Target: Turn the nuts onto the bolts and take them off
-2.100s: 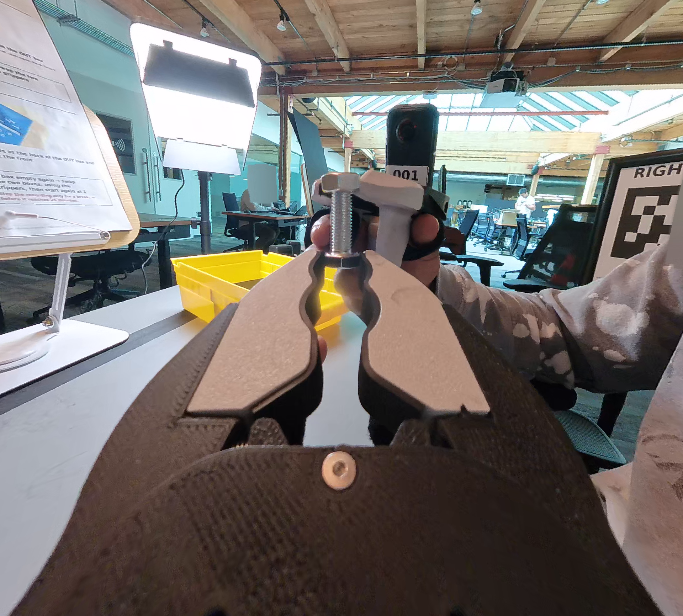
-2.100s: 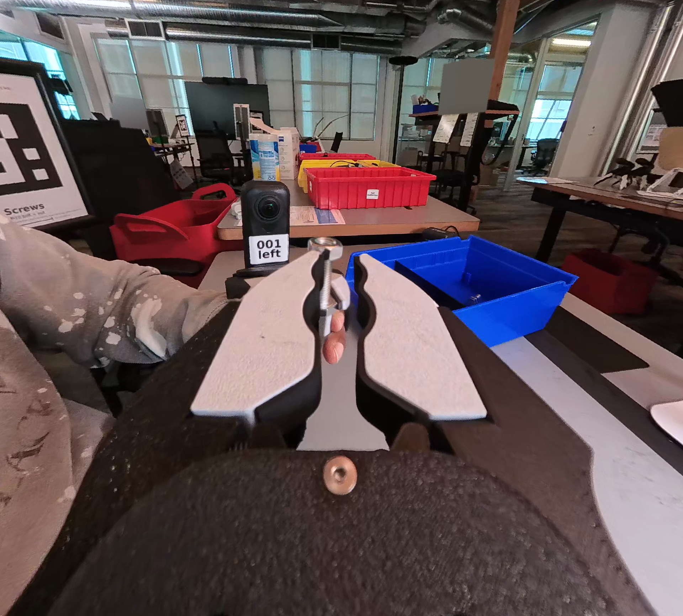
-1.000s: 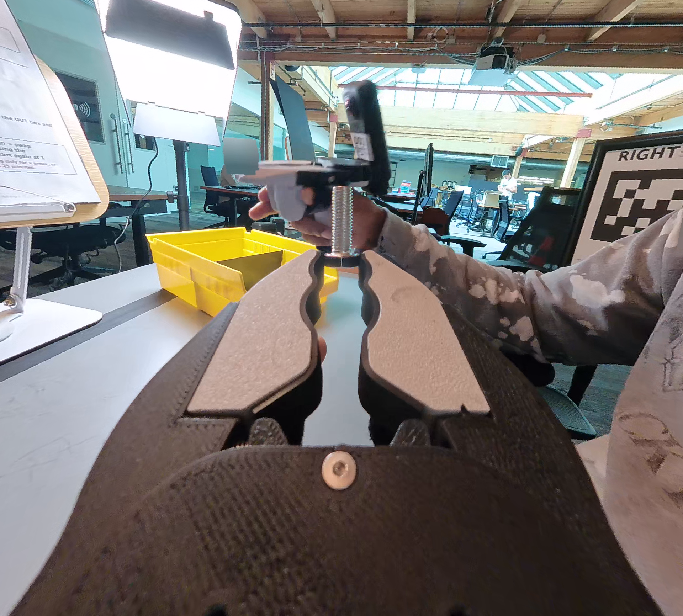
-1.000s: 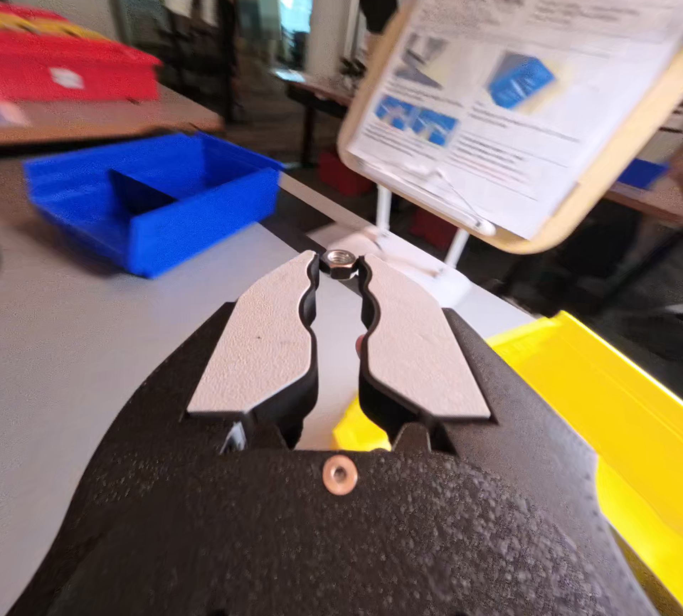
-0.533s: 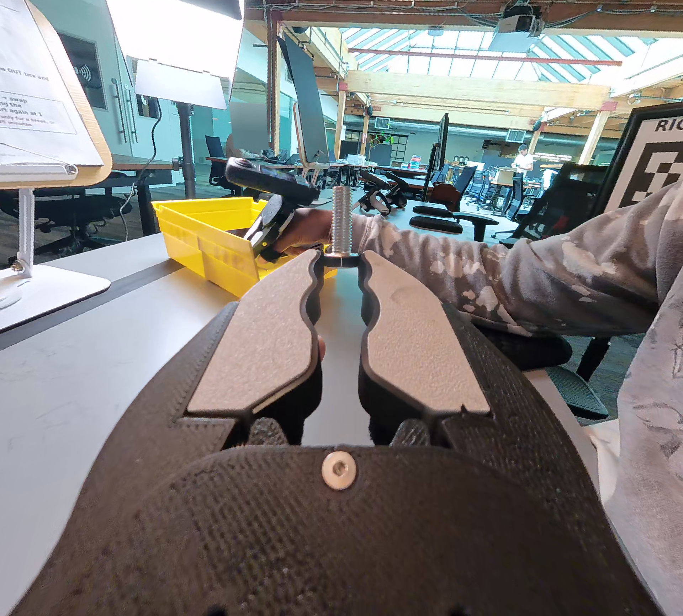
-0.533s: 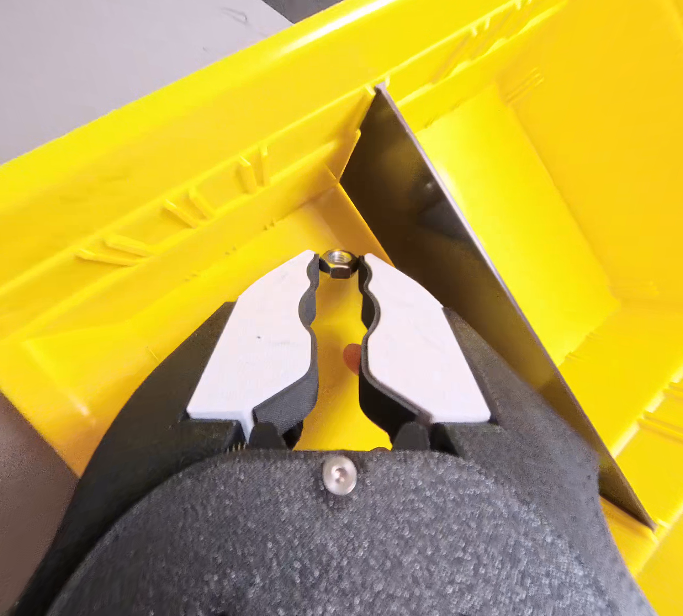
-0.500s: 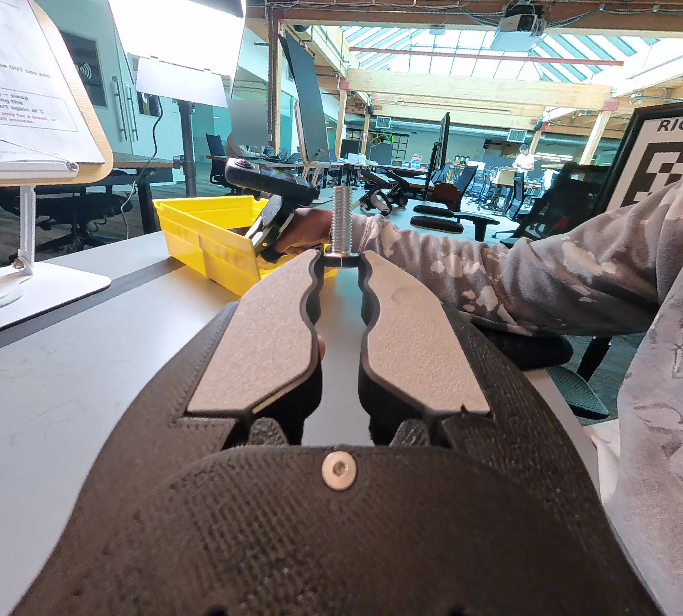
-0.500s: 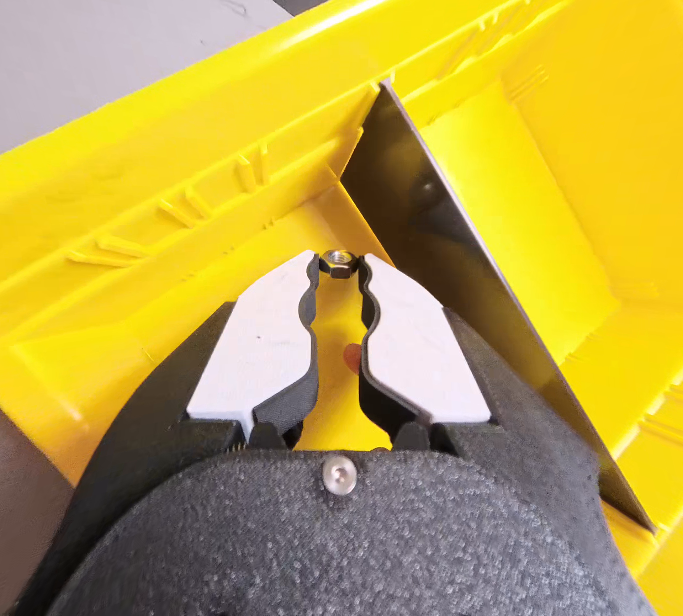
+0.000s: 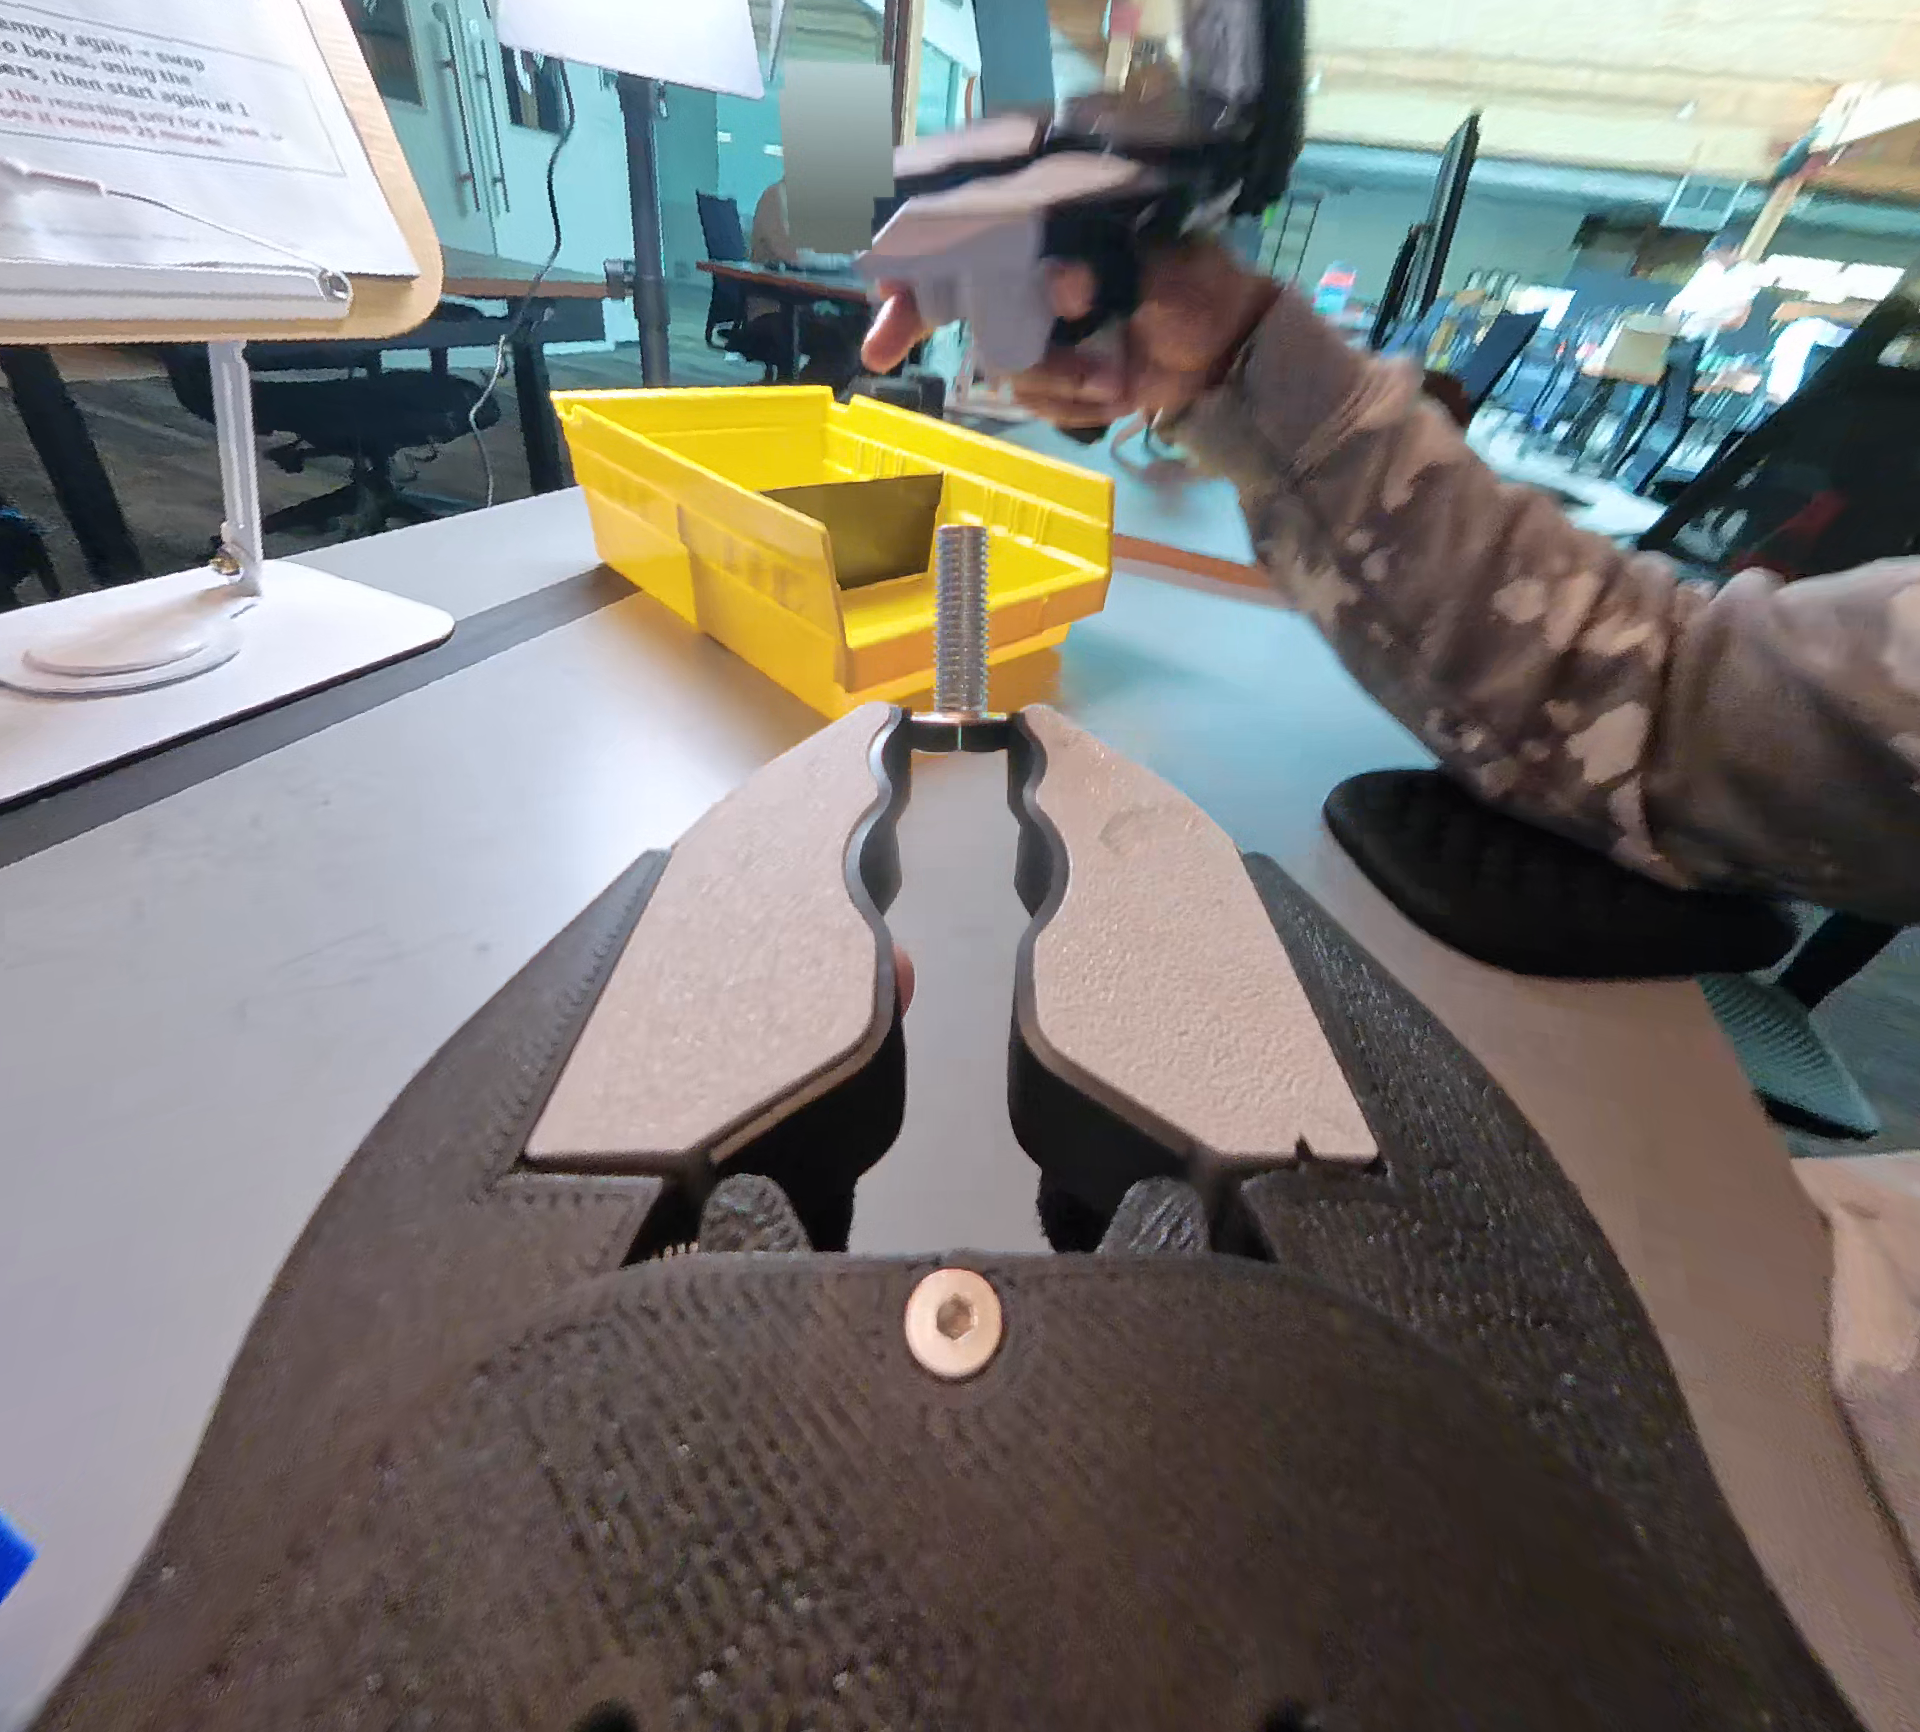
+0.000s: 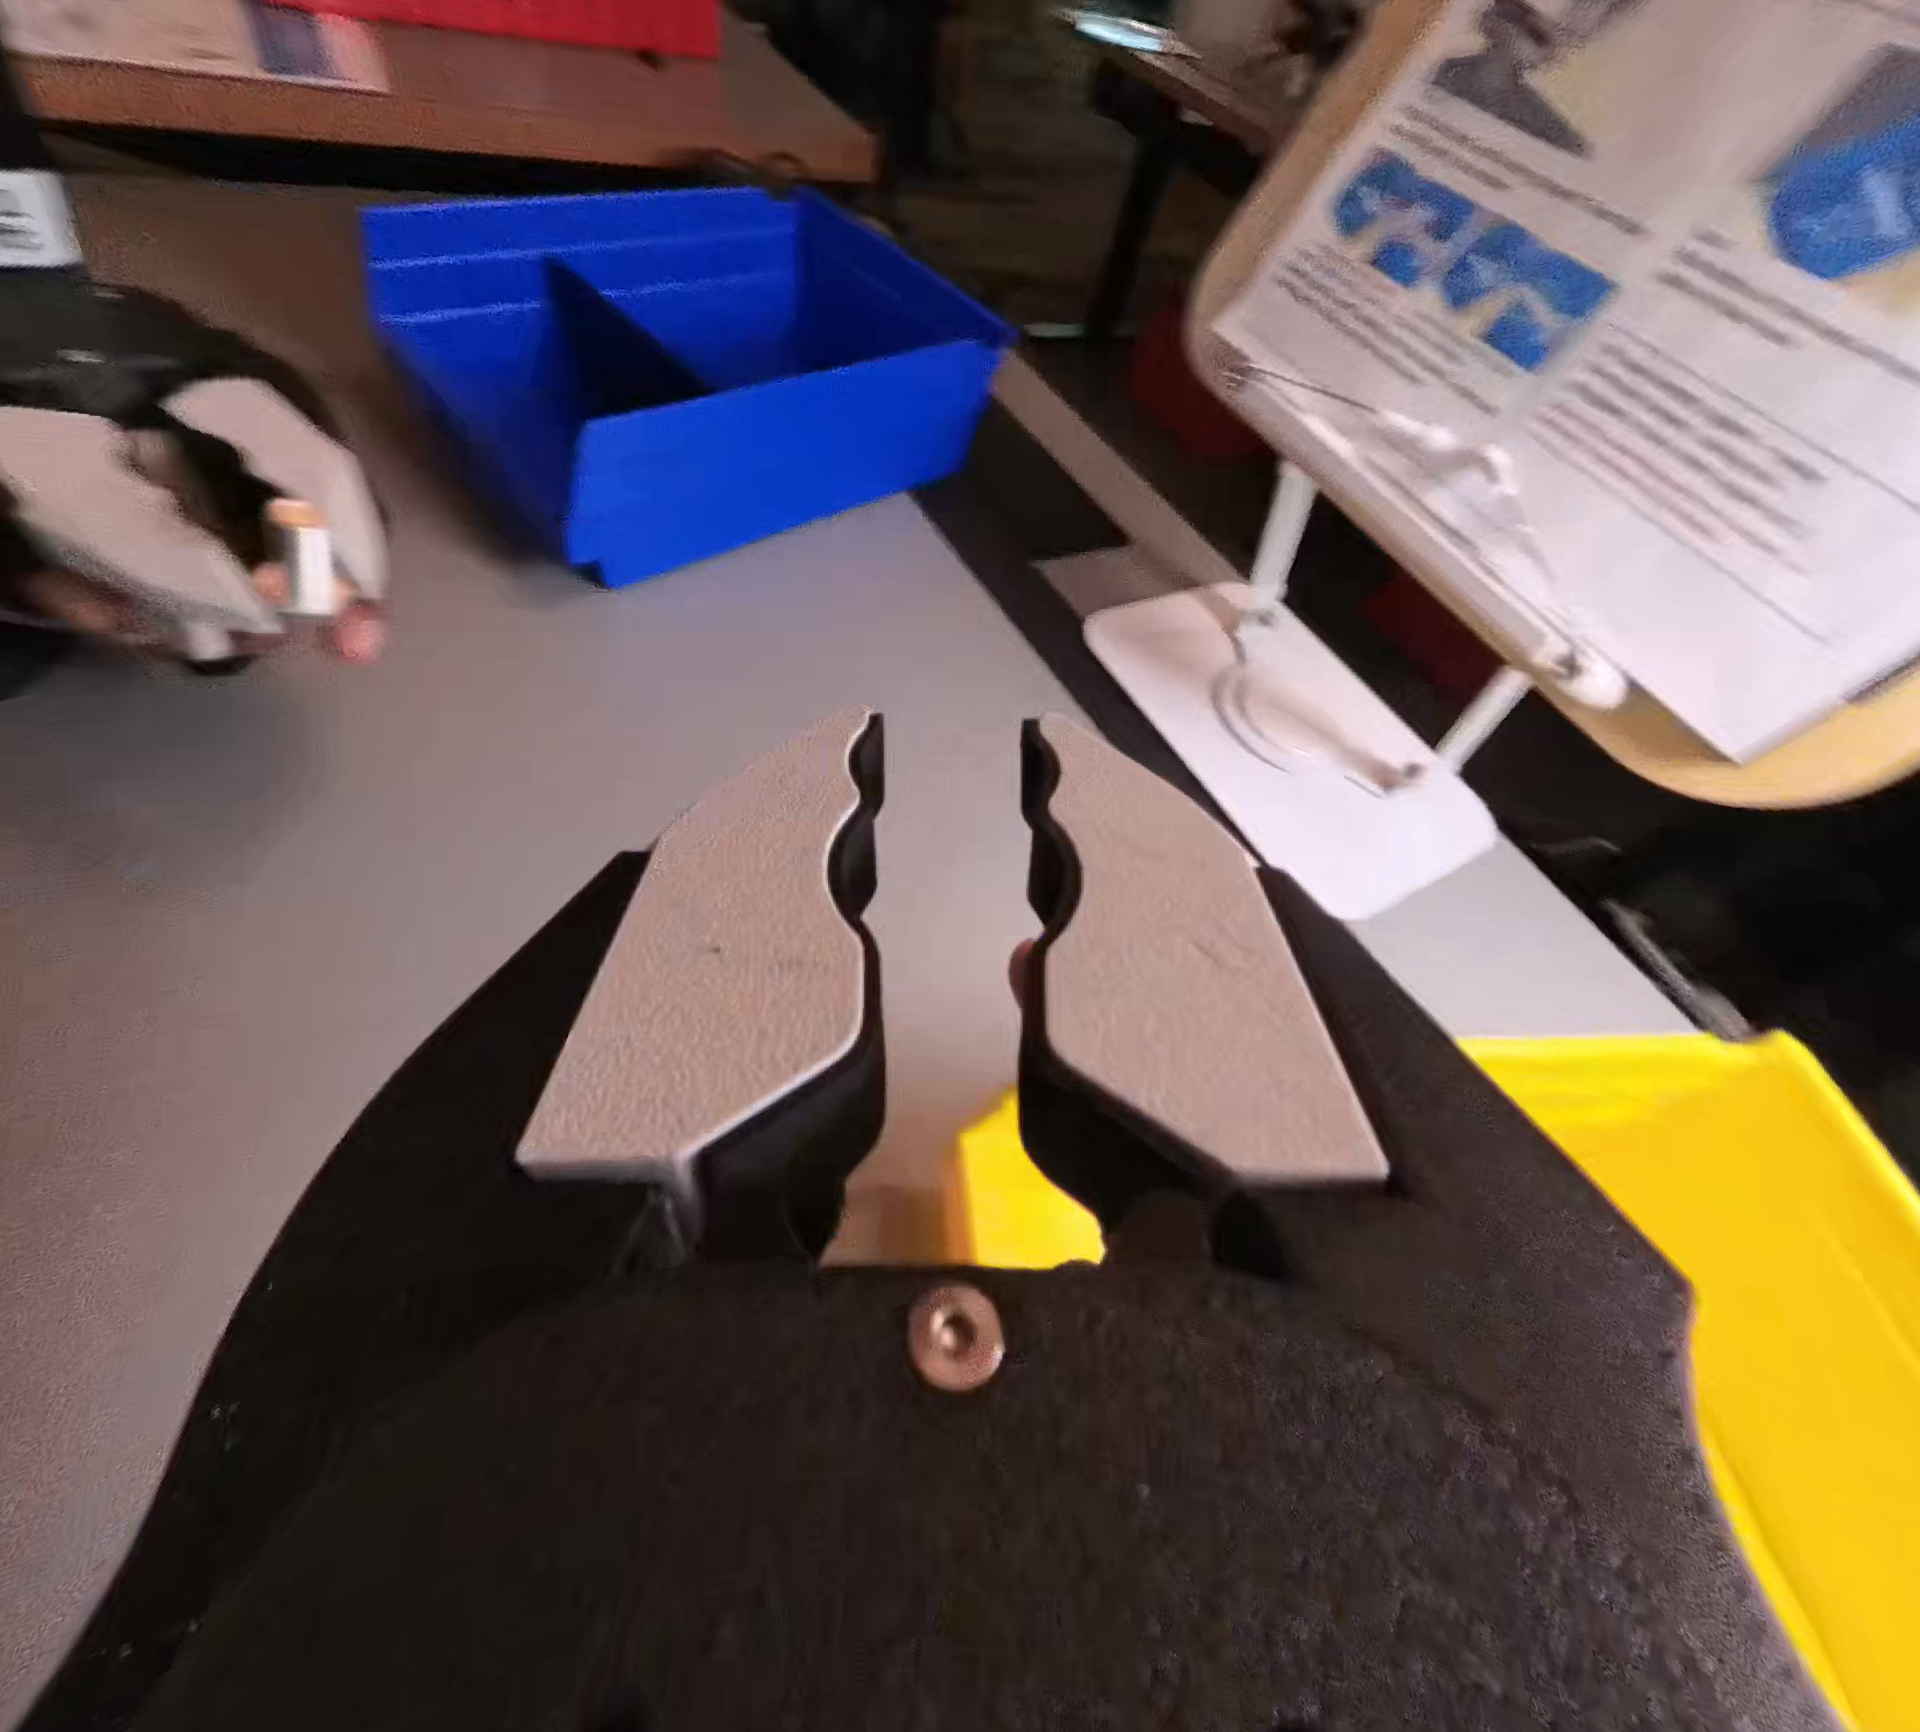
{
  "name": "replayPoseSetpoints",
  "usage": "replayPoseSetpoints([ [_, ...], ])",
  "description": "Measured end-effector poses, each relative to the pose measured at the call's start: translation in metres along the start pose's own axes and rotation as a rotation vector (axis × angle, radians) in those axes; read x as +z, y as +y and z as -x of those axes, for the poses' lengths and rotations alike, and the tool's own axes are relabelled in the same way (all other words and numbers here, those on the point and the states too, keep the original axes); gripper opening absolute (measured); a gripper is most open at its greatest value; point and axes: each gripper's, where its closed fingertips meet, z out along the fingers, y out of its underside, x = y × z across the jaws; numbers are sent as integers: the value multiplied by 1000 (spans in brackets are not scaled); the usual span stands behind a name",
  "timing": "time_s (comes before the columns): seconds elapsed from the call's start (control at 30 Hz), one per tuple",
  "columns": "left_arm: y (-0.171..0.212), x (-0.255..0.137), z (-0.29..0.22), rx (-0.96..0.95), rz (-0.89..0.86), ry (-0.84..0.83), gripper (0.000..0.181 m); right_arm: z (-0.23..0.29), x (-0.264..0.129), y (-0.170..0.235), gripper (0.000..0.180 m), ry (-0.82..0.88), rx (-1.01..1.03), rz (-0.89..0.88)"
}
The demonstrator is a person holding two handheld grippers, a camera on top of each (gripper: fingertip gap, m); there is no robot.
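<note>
Left claw (image 9: 958, 726) is clamped on the bolt (image 9: 961, 612) head, shank upright, no nut on it. Right claw (image 10: 952, 732) is parted and empty, up over the yellow bin (image 9: 831, 529). Keep the bolt vertical and steady; bin it next, probably.

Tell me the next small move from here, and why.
Probably the left gripper should carry the bolt over to the yellow bin and let it go. The bolt's thread is bare, with no nut on it, its head clamped at the left gripper's tip. The right gripper is open and empty beside that bin, so unthreading looks finished.
</note>
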Motion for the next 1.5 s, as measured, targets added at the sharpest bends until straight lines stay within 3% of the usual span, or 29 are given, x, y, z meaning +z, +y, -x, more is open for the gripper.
replayPoseSetpoints([
  [0.1,18,5,-1,95,111,-18,18,94,11,-13,25,-358,-102,29],
  [0.27,37,10,-9,229,235,-10,18,170,44,28,27,-592,-211,250],
  [0.4,39,8,-9,265,262,-10,18,179,54,33,10,-626,-191,223],
  [0.53,28,4,-6,183,206,19,18,176,55,32,10,-645,-131,180],
  [0.7,20,1,-7,68,154,82,18,176,62,50,10,-630,-159,246],
  [0.83,21,-1,-5,80,171,78,18,171,60,43,25,-581,-192,248],
  [1.13,27,2,-5,111,197,51,18,182,72,43,12,-502,-341,282],
  [1.23,7,-4,17,145,121,-77,18,134,69,16,10,-310,-297,212],
  [1.33,-8,-17,39,221,92,-196,22,4,47,-5,10,131,-137,209],
  [1.4,-17,-22,45,216,62,-226,23,-91,22,16,10,373,-18,332],
  [1.5,-25,-28,54,210,37,-263,25,-183,1,95,10,486,179,638],
])
